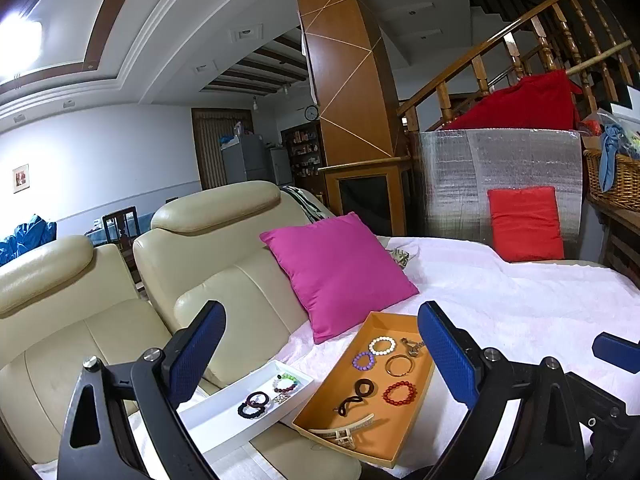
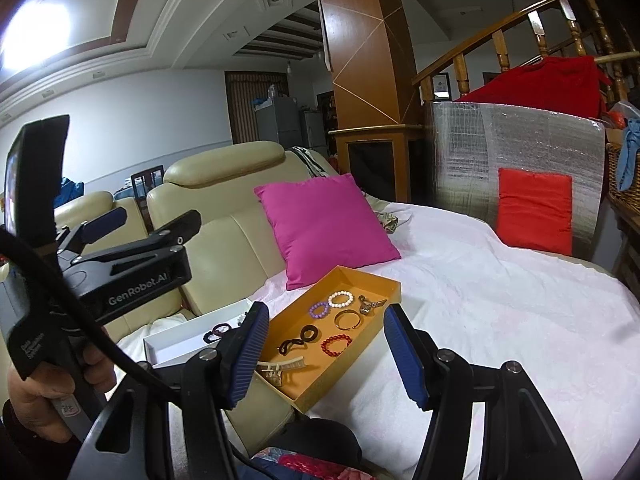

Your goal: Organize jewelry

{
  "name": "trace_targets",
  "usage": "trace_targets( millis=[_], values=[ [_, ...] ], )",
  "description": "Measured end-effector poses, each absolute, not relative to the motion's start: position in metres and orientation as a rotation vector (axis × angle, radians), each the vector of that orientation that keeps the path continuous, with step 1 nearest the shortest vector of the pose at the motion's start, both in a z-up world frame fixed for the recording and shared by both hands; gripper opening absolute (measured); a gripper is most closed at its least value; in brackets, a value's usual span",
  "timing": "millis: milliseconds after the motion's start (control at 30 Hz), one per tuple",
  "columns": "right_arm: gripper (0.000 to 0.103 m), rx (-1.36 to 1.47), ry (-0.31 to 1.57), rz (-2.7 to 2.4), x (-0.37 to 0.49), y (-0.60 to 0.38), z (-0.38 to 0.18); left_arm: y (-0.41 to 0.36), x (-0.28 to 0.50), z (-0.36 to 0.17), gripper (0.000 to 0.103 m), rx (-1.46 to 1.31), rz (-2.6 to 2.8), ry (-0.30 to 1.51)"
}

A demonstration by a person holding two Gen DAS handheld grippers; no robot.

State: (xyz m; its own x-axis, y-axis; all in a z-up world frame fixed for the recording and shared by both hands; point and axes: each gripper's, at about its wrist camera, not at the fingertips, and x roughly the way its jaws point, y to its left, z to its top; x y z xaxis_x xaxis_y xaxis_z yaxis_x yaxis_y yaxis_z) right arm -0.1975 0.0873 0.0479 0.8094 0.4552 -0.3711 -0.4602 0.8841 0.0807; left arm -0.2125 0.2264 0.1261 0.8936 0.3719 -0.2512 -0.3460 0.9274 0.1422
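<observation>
Left wrist view, scanning left to right. Cream leather sofa (image 1: 120, 280) along the left, its seat covered by a white blanket (image 1: 520, 300) that carries everything else. Left gripper (image 1: 320, 344) hovers above the seat, blue-padded fingers (image 1: 196, 344) set wide apart, nothing between them.

White tray (image 1: 224, 412) lies near the front edge of the blanket, against the sofa back. In it: a dark bead bracelet (image 1: 251, 410), a maroon hair tie (image 1: 256, 399) overlapping it, a small silvery piece (image 1: 281, 399), and a green-and-dark-red bead bracelet (image 1: 286, 383) toward the tray's far end.

Orange tray (image 1: 400, 432) sits just right of the white one, the two touching along their long sides. Near end: a cream hair claw (image 1: 344, 431). Mid-tray: a dark brown twisted hair tie (image 1: 354, 396) and a red bead bracelet (image 1: 400, 393). Further back: a purple bead bracelet (image 1: 363, 360), a gold bangle (image 1: 399, 365), a white bead bracelet (image 1: 382, 346), and a metallic clip (image 1: 412, 346) at the far right corner.

Magenta cushion (image 1: 340, 276) leans on the sofa back just behind the orange tray's far end. Red cushion (image 1: 526, 224) stands at the blanket's far right edge against a silver foil panel (image 1: 500, 168).

Right wrist view: a hand (image 2: 36, 396) at the left grips the left gripper's handle. Right gripper (image 2: 326, 352) hovers over the front edge of the blanket, fingers (image 2: 248, 356) parted and empty, framing the near half of the orange tray (image 2: 320, 392).
</observation>
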Motion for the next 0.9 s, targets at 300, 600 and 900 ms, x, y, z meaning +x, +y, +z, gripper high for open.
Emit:
trace_targets(
  millis=[300,600,900],
  values=[
    [0.064,-0.025,0.384,0.486,-0.201,0.093,0.049,0.233,-0.216,0.127,0.097,0.085,0.379,0.273],
    [0.065,-0.037,0.382,0.484,-0.202,0.099,0.048,0.237,-0.217,0.125,0.097,0.077,0.384,0.276],
    [0.066,-0.030,0.399,0.468,-0.200,0.102,0.049,0.244,-0.217,0.123,0.097,0.071,0.392,0.282]
  ],
)
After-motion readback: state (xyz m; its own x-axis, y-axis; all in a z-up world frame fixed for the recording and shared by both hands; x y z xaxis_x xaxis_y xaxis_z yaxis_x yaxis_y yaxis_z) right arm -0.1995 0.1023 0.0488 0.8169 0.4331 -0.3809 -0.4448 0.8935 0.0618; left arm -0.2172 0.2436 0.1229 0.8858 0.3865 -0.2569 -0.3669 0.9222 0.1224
